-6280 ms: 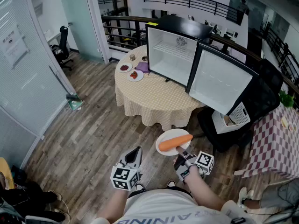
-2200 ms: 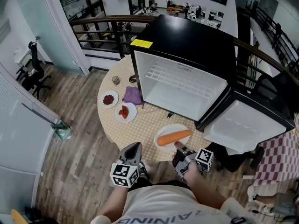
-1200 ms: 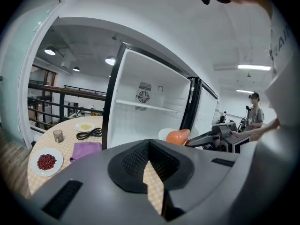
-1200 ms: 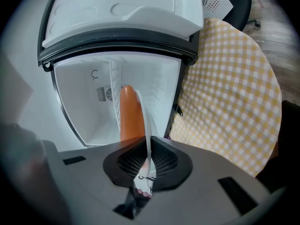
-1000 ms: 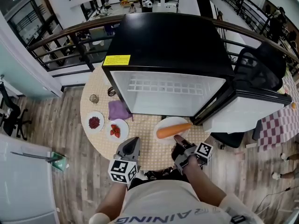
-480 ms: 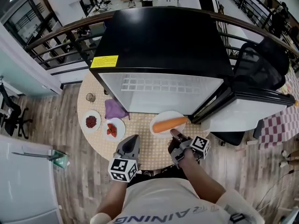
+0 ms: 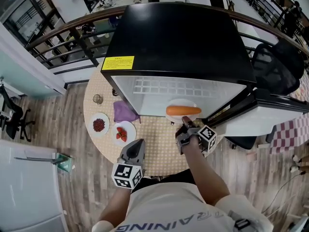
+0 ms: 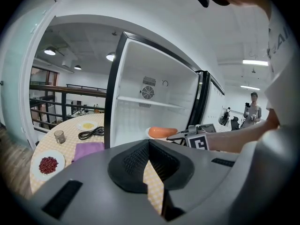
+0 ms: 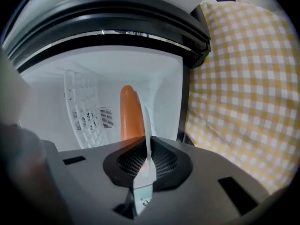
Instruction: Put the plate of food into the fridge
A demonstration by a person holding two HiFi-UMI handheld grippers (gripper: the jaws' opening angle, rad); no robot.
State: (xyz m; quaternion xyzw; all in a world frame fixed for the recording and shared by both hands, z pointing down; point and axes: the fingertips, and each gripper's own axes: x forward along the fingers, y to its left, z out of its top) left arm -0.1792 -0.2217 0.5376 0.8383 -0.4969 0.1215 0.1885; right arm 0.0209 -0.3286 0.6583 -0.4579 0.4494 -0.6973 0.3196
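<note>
A white plate (image 7: 178,102) carrying a whole orange carrot (image 7: 183,110) hangs at the mouth of the open fridge (image 7: 183,92), level with its lower compartment. My right gripper (image 7: 186,125) is shut on the plate's near rim. In the right gripper view the plate (image 9: 147,125) shows edge-on between the jaws, the carrot (image 9: 131,112) beside it and the white fridge interior behind. My left gripper (image 7: 136,148) is held low over the round table's near edge, shut and holding nothing. The left gripper view shows the carrot (image 8: 162,131) at the fridge opening.
The black-topped fridge (image 7: 175,35) stands on a round table with a yellow checked cloth (image 7: 157,146); its door (image 7: 272,119) swings open to the right. To the left lie a purple cloth (image 7: 123,113), a plate of red pieces (image 7: 122,133), a plate of red beans (image 7: 99,125) and a small glass (image 7: 98,99).
My right gripper has carried the plate and carrot forward from above the table into the fridge opening. The left gripper has stayed put.
</note>
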